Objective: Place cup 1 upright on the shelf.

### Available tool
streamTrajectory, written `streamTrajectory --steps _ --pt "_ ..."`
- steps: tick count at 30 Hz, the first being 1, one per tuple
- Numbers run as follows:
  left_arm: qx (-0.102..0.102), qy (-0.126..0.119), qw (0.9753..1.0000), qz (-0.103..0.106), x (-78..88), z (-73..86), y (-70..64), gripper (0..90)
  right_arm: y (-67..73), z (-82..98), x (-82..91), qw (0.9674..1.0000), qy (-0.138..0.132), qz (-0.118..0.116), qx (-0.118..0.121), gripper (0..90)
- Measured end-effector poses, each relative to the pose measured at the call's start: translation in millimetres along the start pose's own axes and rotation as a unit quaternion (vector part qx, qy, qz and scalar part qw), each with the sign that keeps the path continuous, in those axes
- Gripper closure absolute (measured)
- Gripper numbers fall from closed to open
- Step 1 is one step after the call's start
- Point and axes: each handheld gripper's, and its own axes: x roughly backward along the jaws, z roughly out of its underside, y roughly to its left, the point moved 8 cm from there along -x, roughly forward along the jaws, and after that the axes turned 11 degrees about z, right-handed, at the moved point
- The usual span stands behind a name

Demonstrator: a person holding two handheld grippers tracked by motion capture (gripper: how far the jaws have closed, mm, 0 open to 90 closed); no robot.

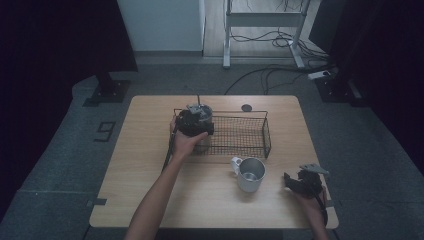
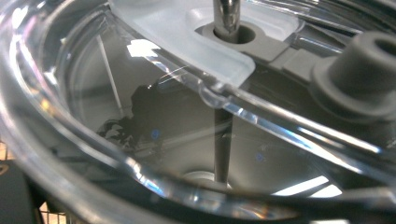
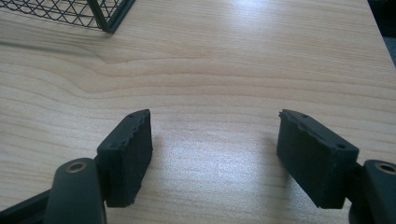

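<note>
Nearest the person, the right gripper [image 1: 300, 183] rests low over the wooden table [image 1: 150, 165] near its front right corner, jaws spread wide with bare wood between them. Just left of it stands a metal mug [image 1: 250, 175], handle to the left, nothing visible inside. Beyond, the left gripper [image 1: 192, 122] is at a clear lidded tumbler [image 1: 200, 112] with a straw [image 2: 226, 14] through its lid (whether the jaws press on it I cannot tell), in the left end of a black wire basket [image 1: 250, 135]. A small dark disc [image 1: 246, 107] lies behind the basket. Farther off, grey floor with cables.
</note>
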Motion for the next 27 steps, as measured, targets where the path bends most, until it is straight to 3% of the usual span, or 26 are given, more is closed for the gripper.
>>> streamTrajectory --steps 8,19,27 --pt "0.003 0.001 1.0 -0.003 -4.0 6.3 2.5 4.1 -0.1 0.1 0.1 1.0 0.001 0.001 0.0 26.6" --pt "-0.009 -0.002 1.0 0.001 -1.7 12.3 -1.8 4.0 0.0 0.0 0.0 1.0 0.0 0.001 0.0 26.6" --pt "0.002 -0.007 0.9999 0.01 2.8 17.5 1.2 4.0 -0.1 0.1 0.1 1.0 0.001 0.0 0.0 26.6"
